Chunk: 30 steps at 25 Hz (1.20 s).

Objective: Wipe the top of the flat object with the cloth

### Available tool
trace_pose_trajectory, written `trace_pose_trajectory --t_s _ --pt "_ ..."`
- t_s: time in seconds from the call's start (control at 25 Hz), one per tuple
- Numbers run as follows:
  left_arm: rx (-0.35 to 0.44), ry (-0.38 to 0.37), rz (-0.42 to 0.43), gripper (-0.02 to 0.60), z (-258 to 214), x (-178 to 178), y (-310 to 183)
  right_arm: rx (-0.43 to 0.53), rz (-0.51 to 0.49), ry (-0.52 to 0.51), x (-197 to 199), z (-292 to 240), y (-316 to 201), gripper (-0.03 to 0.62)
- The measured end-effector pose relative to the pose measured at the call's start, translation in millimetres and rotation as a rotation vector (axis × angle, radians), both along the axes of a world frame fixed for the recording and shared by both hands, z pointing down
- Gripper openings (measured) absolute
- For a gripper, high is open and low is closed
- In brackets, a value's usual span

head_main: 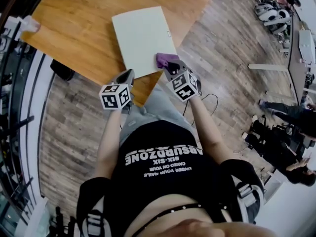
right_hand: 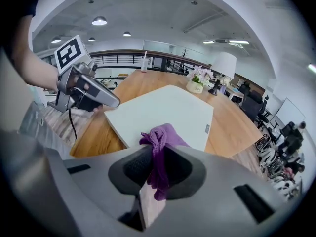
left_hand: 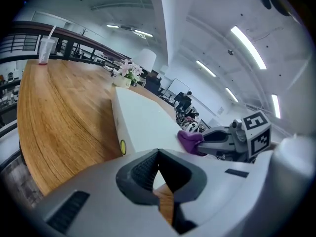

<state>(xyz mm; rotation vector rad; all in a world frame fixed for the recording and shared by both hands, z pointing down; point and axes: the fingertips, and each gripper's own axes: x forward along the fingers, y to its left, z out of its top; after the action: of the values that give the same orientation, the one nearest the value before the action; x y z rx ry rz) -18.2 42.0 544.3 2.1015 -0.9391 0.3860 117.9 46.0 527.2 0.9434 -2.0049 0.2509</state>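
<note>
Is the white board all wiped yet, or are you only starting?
Only starting, it seems. Done: the purple cloth is picked up and pinched in the right gripper. Now: the cloth is at the near edge of the white board, and the shut left gripper is at its other near corner. Left: nearly the whole top lies ahead. No wipe marks show either way.

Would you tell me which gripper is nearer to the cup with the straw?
Left. The left gripper sits at the board's near left corner, on the cup's side; the right gripper, holding the cloth, is farther right.
</note>
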Motion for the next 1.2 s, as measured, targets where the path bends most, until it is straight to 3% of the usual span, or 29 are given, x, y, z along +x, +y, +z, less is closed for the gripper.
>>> trace_pose_trajectory --t_s 0.52,0.68,0.84,1.04,1.2 --pt "-0.018 -0.054 0.084 0.017 10 26 -2 0.007 0.182 0.043 73 0 -21 0.064" --pt "-0.032 -0.061 0.08 0.017 12 26 -1 0.002 0.222 -0.021 73 7 -22 0.063" --pt "-0.012 -0.104 0.087 0.017 13 24 -1 -0.006 0.205 -0.007 68 11 -21 0.063" --pt "0.006 -0.168 0.105 0.017 12 24 -1 -0.036 0.232 -0.102 69 9 -23 0.063" --pt "0.016 -0.188 0.109 0.017 14 24 1 -0.047 0.233 -0.105 68 10 -20 0.063"
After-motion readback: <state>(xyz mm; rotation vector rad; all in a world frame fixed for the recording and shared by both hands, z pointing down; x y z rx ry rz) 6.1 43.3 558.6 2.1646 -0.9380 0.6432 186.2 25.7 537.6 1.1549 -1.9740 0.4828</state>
